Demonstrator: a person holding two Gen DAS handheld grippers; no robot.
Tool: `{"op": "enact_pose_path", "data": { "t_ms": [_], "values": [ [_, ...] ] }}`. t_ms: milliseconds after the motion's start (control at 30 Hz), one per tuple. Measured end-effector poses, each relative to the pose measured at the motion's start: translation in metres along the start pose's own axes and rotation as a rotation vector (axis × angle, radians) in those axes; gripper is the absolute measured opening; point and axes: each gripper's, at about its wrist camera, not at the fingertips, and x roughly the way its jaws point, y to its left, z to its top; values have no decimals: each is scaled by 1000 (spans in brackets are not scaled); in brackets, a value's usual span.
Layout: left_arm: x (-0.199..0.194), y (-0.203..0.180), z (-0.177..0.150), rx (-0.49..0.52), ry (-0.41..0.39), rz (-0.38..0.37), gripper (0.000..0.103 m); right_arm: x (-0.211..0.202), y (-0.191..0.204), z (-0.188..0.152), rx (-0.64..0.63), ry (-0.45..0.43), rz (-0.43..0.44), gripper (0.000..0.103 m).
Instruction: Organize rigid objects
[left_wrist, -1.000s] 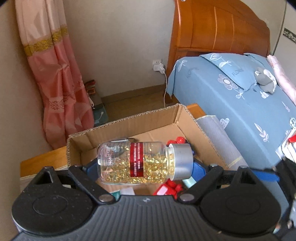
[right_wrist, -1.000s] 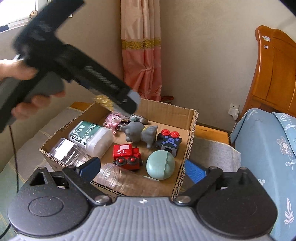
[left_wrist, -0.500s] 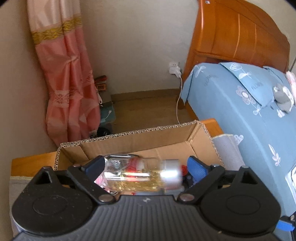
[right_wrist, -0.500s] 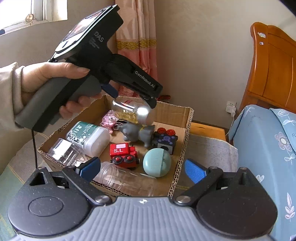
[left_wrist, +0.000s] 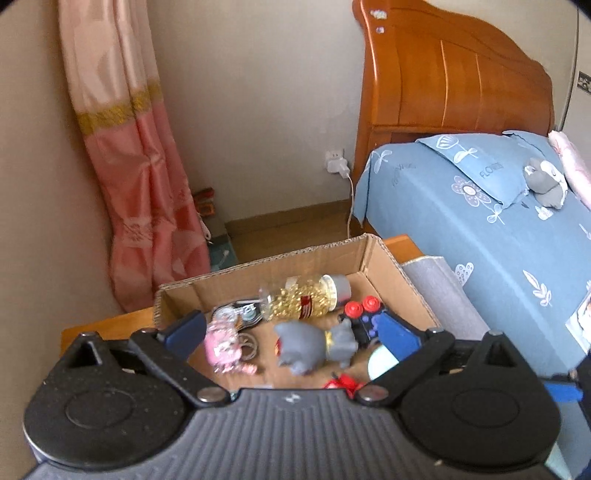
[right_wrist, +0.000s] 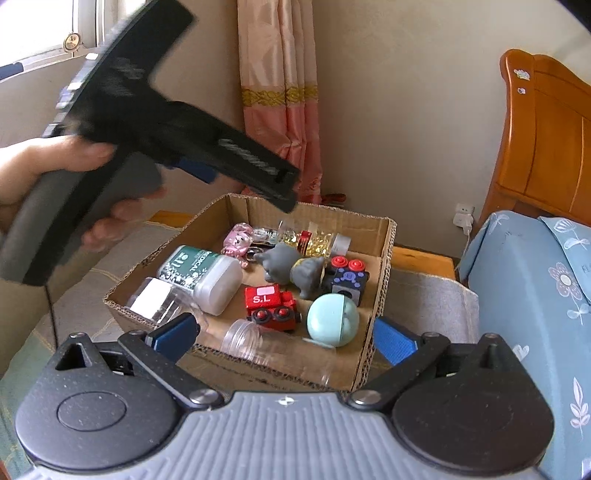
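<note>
Nine or so rigid objects already lie in the cardboard box (right_wrist: 384, 258), so the sorting looks well advanced. The bottle of yellow capsules (left_wrist: 306, 297) rests on its side at the far wall of the box, free of both tools. Near it are a grey animal figure (right_wrist: 291, 267), a pink figure (right_wrist: 238, 242), a red toy train (right_wrist: 271, 304), a dark block with red knobs (right_wrist: 347, 275), a pale green ball (right_wrist: 332, 319), a green and white medical bottle (right_wrist: 201, 275) and two clear jars, one (right_wrist: 277, 341) by the near wall and one in the near left corner.

The left tool (left_wrist: 291, 330) hangs above the box, its jaws opening with nothing between them; in the right wrist view it appears blurred, held in a hand (right_wrist: 55, 177). The right tool (right_wrist: 282, 338) hovers at the near edge of the box, its jaws also opening and empty.

No loose object waiting outside the box is in view, so I judge that little is left, though much of the surface is hidden.

The box sits on a grey cloth (right_wrist: 424, 302) over a wooden tabletop (left_wrist: 99, 330). Beside it stands a bed (left_wrist: 480, 229) with a blue flowered cover and an orange wooden headboard (left_wrist: 443, 85). A pink curtain (left_wrist: 136, 184) hangs in the corner, and a charger (left_wrist: 338, 164) is plugged into the beige wall.
</note>
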Motion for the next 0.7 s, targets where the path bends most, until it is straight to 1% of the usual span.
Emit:
{"op": "enact_pose_path", "data": {
  "t_ms": [100, 233, 367, 400, 467, 533, 700],
  "values": [
    [-26, -1, -14, -11, -23, 31, 100, -7, 4, -2, 23, 19, -17, 103],
    [-67, -4, -38, -6, -55, 54, 102, -16, 11, -8, 56, 65, -61, 103],
    [-105, -8, -69, 5, -85, 132, 102, -30, 17, -18, 97, 108, -110, 103],
    [-114, -10, -80, -7, -82, 160, 102, -34, 18, -20, 108, 113, -121, 103],
    [-127, -11, -99, -26, -68, 192, 102, -42, 21, -28, 145, 130, -142, 103],
    [-134, -14, -117, -58, -43, 216, 102, -51, 25, -35, 171, 137, -146, 103],
    [-143, -23, -153, -103, 1, 229, 102, -72, 42, -49, 177, 127, -203, 103]
  ]
}}
